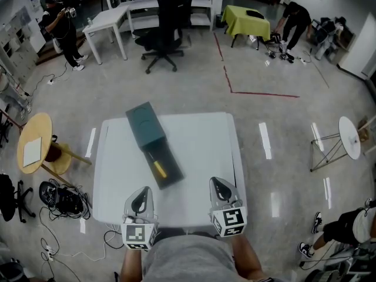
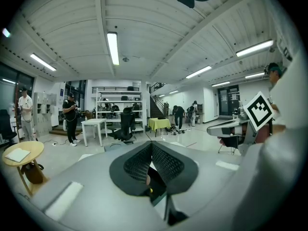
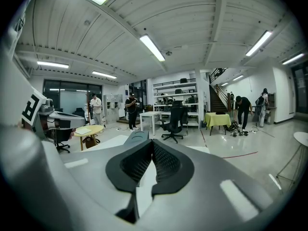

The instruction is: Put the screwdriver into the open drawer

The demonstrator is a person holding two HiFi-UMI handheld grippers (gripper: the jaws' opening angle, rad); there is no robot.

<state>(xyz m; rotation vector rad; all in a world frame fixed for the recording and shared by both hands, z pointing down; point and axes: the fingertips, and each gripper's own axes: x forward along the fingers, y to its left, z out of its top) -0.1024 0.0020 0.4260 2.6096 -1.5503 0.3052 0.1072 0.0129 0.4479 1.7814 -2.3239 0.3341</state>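
White table (image 1: 205,145), workshop floor (image 1: 194,93) — screwdriver (image 1: 159,169) in open drawer (image 1: 171,164) | left claw (image 1: 143,195), right claw (image 1: 219,185) together

The yellow-handled screwdriver (image 1: 159,168) lies in the open dark drawer (image 1: 171,177), which juts nearward from the dark green box cabinet (image 1: 144,122) on the white tabletop's (image 1: 205,151) far left.

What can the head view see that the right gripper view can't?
Only the head view: the yellow-handled screwdriver lying inside the open drawer, seen from above.
Only the right gripper view: the ceiling lights, and the right gripper close up with its jaws shut together.
Both: the white table, the dark box, the black office chair and the yellow-green table.
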